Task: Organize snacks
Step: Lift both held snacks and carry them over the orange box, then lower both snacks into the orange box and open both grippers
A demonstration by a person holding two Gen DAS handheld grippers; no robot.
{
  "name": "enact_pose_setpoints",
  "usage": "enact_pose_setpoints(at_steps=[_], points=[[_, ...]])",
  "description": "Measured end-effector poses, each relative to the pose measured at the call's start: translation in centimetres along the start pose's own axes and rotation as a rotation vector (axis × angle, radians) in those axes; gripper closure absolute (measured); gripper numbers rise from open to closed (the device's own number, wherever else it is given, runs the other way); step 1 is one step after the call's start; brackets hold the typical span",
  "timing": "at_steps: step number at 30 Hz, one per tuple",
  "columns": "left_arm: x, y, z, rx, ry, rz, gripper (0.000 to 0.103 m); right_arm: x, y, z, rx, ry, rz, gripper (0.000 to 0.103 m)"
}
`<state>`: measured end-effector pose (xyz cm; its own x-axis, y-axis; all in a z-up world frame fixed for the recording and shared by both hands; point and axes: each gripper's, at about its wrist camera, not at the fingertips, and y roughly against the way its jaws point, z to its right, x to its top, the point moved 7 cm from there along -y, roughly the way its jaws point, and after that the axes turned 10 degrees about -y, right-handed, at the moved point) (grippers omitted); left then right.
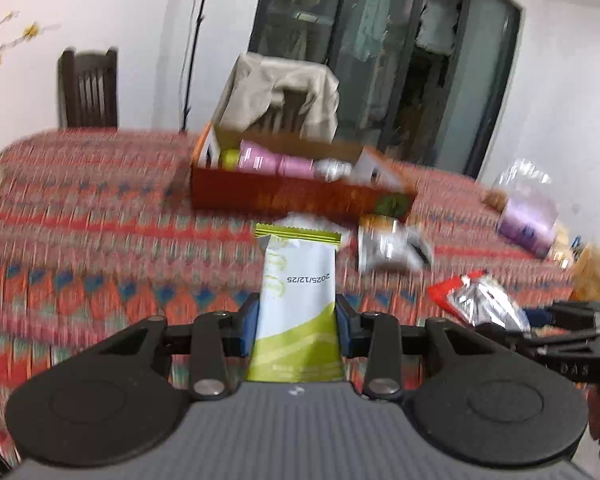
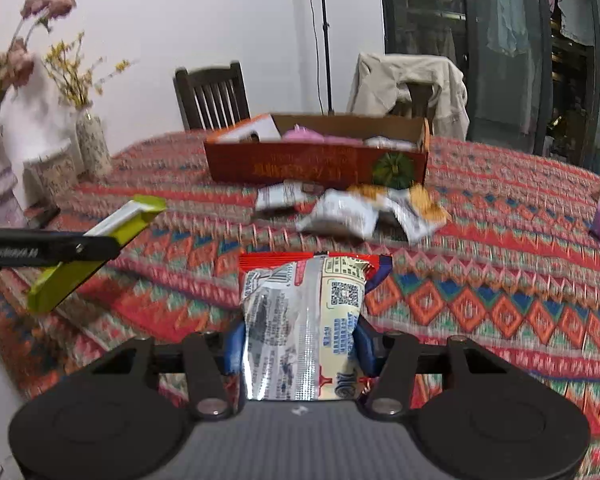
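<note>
The left claw [image 1: 298, 320] is clamped on a green-and-white snack packet [image 1: 296, 304], its blue pads pressed against both sides, the packet standing up between them with its crimped green end toward the orange box [image 1: 292, 196] ahead. The right claw [image 2: 300, 344] grips a silver-and-red snack packet [image 2: 304, 320] the same way, held above the patterned tabletop [image 2: 500, 280]. In the right wrist view the left claw appears at the left edge, raised above the cloth with its green packet tilted. The box sits near the far side of the tabletop, open on top, with pink packets [image 1: 276, 160] and other snacks already inside. Just in front of the box lie several loose white-and-orange packets [image 2: 352, 212], touching one another. A purple bag [image 1: 528, 220] lies well off to the right.
</note>
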<state>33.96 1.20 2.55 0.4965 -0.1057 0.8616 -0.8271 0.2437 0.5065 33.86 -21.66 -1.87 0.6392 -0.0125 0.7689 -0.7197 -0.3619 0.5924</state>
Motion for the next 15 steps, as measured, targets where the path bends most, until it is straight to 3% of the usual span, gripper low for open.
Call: enact_pose_setpoints(at_steps=[4,8,12,15], points=[[6.4,-2.2,-2.0,-0.024,-0.019,0.062,0.065,4.6,0.2,0.3,0.067,-0.037,0.067,0.051],[13.0,-6.7,-4.6,0.027,-0.036,0.082,0.065,11.4,-1.4,0.8,0.098,-0.03,0.113,0.051],[17.4,-13.8,-6.9,0.084,-0.047,0.015,0.065,18.6,-5.3,2.2,0.112,-0.045,0.098,0.051],[18.2,-19.6,-8.1,0.099,-0.062,-0.075,0.065,23.3,-10.2,3.7,0.094,-0.071,0.04,0.051]])
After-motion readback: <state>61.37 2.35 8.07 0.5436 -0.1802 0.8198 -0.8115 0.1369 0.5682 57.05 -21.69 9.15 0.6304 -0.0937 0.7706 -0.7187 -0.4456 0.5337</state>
